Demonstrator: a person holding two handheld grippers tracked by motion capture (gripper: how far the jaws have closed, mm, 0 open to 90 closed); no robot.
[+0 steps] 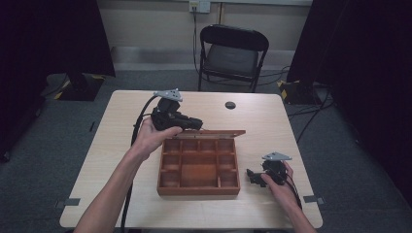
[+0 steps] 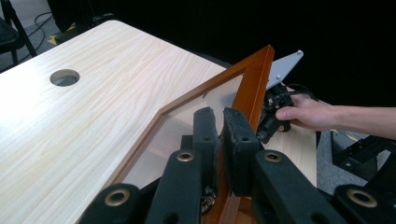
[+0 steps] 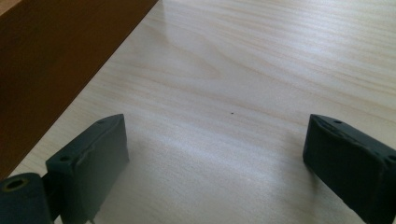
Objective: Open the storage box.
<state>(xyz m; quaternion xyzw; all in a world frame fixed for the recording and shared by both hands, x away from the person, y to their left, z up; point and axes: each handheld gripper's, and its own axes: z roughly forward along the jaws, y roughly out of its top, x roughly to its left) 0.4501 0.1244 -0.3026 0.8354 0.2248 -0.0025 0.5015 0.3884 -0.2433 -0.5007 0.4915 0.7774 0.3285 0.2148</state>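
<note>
The high view is evenly lit from above, soft and slightly low in sharpness; the counter [image 1: 121,145] is bright while both side margins fall into near-black. Shadows under the wooden box [image 1: 198,167] are faint and short. In the left gripper view the counter's pale top is close to washed out, and the background is black — the near gripper [image 2: 223,135] is a little soft. The right gripper view shows a broad sheen across the wood grain, with its blurred gripper [image 3: 215,172] casting soft shadows.
</note>
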